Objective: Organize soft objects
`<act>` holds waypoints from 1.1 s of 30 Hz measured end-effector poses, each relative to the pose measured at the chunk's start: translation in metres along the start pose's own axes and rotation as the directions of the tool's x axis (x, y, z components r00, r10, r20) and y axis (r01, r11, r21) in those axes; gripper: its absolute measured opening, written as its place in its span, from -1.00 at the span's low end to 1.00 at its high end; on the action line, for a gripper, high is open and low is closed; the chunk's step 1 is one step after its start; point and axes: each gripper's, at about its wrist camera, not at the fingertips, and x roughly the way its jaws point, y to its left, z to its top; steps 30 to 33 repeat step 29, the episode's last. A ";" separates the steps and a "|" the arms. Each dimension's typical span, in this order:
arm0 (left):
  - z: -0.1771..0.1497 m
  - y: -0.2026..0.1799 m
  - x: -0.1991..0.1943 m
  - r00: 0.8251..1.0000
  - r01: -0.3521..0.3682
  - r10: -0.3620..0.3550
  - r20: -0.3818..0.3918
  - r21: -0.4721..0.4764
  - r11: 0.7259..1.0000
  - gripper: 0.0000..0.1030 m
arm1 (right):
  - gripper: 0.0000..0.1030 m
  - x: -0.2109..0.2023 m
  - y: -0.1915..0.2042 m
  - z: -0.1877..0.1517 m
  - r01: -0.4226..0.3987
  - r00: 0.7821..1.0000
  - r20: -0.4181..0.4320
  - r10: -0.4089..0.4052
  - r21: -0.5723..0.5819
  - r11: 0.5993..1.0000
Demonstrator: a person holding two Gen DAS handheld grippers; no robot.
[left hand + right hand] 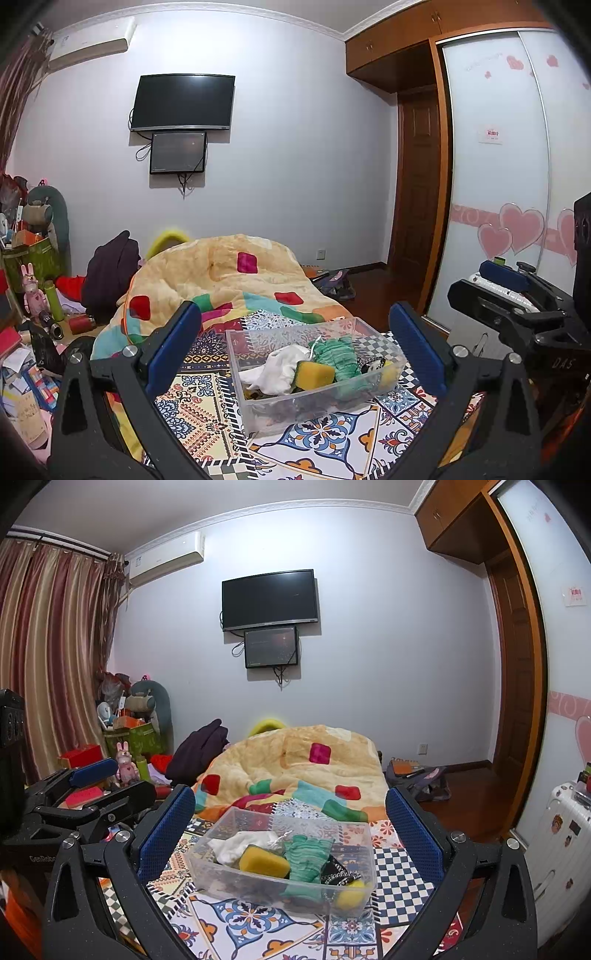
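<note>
Left tool (295, 343) and right tool (290, 829): black frames showing silver screws, blue ribbed pads (419, 347) lining fingers; "DAS" lettering showing on right tool's side.

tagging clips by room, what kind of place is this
A bedroom, most likely: a bed with a patchwork quilt, a wall-mounted TV, and a sliding-door wardrobe. The clear bin of soft items sits on the bed.

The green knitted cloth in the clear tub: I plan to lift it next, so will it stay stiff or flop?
The green knitted cloth already lies crumpled and draped over the rectangular yellow sponge, so it will probably sag. It looks thin, likely light, and its knit may snag on neighbours.
</note>
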 end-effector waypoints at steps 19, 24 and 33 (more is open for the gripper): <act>-0.001 -0.003 -0.001 1.000 0.016 -0.016 -0.015 -0.012 1.000 1.00 | 1.00 -0.002 0.002 0.001 0.000 1.000 -0.002 0.000 0.001 1.000; -0.001 -0.002 0.000 1.000 0.017 -0.018 -0.019 -0.018 1.000 1.00 | 1.00 -0.001 0.002 -0.001 0.003 1.000 -0.006 -0.003 -0.002 1.000; 0.000 -0.002 0.001 1.000 0.020 -0.020 -0.022 -0.017 1.000 1.00 | 1.00 -0.001 0.001 -0.001 0.004 1.000 -0.010 -0.004 0.003 1.000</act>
